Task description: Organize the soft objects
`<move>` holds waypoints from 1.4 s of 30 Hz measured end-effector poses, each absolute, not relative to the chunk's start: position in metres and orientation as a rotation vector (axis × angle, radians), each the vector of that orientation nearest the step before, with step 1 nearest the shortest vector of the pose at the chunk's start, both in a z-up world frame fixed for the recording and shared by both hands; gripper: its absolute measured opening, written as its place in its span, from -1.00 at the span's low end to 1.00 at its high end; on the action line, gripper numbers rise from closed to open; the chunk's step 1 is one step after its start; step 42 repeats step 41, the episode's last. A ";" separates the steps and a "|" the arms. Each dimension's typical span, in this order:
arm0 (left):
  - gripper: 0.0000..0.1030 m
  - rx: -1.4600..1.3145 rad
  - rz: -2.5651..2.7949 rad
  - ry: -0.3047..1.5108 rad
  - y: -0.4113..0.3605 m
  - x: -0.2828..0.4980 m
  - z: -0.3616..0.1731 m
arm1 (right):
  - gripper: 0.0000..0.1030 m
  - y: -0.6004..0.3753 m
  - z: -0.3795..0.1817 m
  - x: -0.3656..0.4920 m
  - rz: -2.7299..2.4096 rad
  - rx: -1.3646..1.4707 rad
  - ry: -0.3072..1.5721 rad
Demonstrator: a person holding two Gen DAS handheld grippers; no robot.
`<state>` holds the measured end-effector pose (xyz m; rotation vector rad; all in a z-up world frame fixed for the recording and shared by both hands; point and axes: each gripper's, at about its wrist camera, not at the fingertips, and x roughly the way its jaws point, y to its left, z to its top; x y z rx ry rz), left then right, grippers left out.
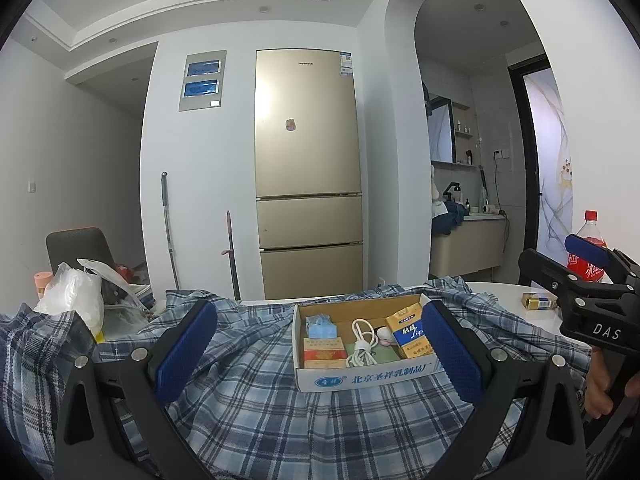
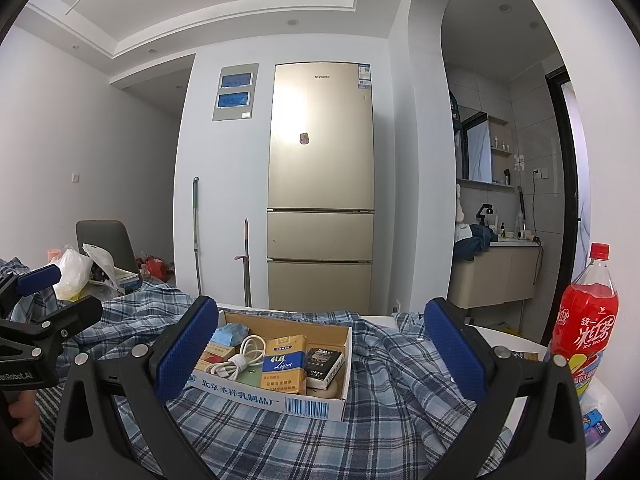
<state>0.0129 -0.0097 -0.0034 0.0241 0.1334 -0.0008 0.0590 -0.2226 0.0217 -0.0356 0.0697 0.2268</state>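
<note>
White table (image 2: 516,340), plaid cloth (image 2: 280,440), 1 red bottle (image 2: 586,320), perhaps plastic bags (image 1: 74,292)

Centre of both views: an open cardboard box (image 1: 362,376) sits on the blue plaid cloth (image 1: 256,408), blocking a straight push forward.
Box contents: cigarette packs (image 2: 285,364) and a coiled white cable (image 2: 240,358) fill it, with little room between them.
Lower frame: bare plaid cloth in front of the box is free.
Right side, right wrist view: a red drink bottle (image 2: 584,332) stands upright on the white table (image 2: 500,334), just beside the cloth.
Left side, left wrist view: plastic bags (image 1: 76,292) and clutter hem the cloth edge.
Left of the box: open cloth.
</note>
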 end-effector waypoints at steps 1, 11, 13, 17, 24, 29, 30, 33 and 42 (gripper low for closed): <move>1.00 0.025 -0.001 0.134 -0.010 0.013 -0.003 | 1.00 -0.223 0.022 0.059 0.227 -0.036 0.070; 1.00 0.028 0.004 0.137 -0.009 0.013 -0.003 | 1.00 -0.223 0.022 0.059 0.227 -0.036 0.070; 1.00 0.028 0.004 0.136 -0.009 0.013 -0.003 | 1.00 -0.223 0.022 0.059 0.228 -0.036 0.071; 1.00 0.028 0.004 0.137 -0.009 0.013 -0.003 | 1.00 -0.225 0.021 0.059 0.227 -0.036 0.071; 1.00 0.030 0.004 0.138 -0.009 0.013 -0.003 | 1.00 -0.225 0.021 0.060 0.227 -0.037 0.071; 1.00 0.030 0.005 0.137 -0.009 0.014 -0.003 | 1.00 -0.226 0.021 0.060 0.228 -0.038 0.071; 1.00 0.031 0.006 0.137 -0.008 0.014 -0.002 | 1.00 -0.225 0.021 0.060 0.227 -0.038 0.071; 1.00 0.030 0.005 0.137 -0.008 0.014 -0.002 | 1.00 -0.225 0.021 0.060 0.228 -0.038 0.071; 1.00 0.031 0.005 0.136 -0.008 0.014 -0.002 | 1.00 -0.226 0.021 0.060 0.228 -0.040 0.070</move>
